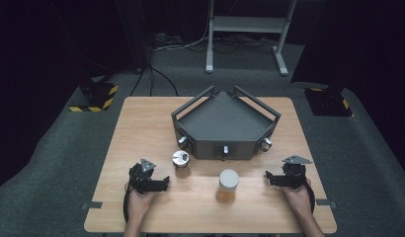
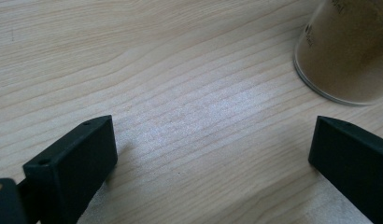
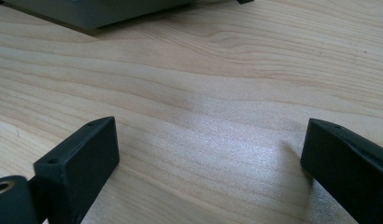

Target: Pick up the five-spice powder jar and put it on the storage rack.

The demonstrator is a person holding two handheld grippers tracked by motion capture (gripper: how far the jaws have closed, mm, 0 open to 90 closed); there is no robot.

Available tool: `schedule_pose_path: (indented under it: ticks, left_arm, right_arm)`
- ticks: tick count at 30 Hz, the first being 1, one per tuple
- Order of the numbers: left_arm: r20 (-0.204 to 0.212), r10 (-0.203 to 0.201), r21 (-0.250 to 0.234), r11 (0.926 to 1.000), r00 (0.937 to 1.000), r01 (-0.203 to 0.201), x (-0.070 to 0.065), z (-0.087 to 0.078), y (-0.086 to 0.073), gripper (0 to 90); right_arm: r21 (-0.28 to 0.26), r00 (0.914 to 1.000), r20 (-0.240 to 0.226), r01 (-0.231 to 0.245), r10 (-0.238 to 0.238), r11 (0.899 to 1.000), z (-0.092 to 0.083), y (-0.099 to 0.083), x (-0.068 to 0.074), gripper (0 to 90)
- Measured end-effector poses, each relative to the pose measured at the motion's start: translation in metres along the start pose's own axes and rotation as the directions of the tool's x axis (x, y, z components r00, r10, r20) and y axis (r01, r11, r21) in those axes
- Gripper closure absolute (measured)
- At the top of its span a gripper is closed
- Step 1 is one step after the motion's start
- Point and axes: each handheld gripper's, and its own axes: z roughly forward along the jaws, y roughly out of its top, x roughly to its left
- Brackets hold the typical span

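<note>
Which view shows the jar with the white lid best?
The high view: the jar stands whole on the table. The left gripper view shows part of its side; the right gripper view shows bare wood.

A dark angular tray (image 1: pixel 225 118) sits on the wooden table (image 1: pixel 141 128).

The bench (image 1: pixel 141 128) is light wood with wavy grain lines; the tray (image 1: pixel 225 121) is dark grey; the jar (image 1: pixel 227 186) is amber with a white lid; the small jar (image 1: pixel 181 161) has a shiny silver top; both grippers' jaws are black.
</note>
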Motion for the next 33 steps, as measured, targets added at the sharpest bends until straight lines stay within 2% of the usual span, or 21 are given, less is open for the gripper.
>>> schedule_pose_path:
  ticks: [21,33]
  left_arm:
    - [0.005,0.008,0.004,1.0,1.0,-0.008,0.0013,-0.0001,0.0006,0.7]
    - [0.037,0.019,0.002,0.9998,0.9991,-0.02,0.0075,-0.0003,0.0009,0.5]
  right_arm:
    - [0.006,1.0,-0.001,0.004,-0.004,1.0,0.0009,0.0017,-0.0016,2.4]
    - [0.006,1.0,-0.002,0.003,-0.003,1.0,0.0009,0.0015,-0.0015,2.3]
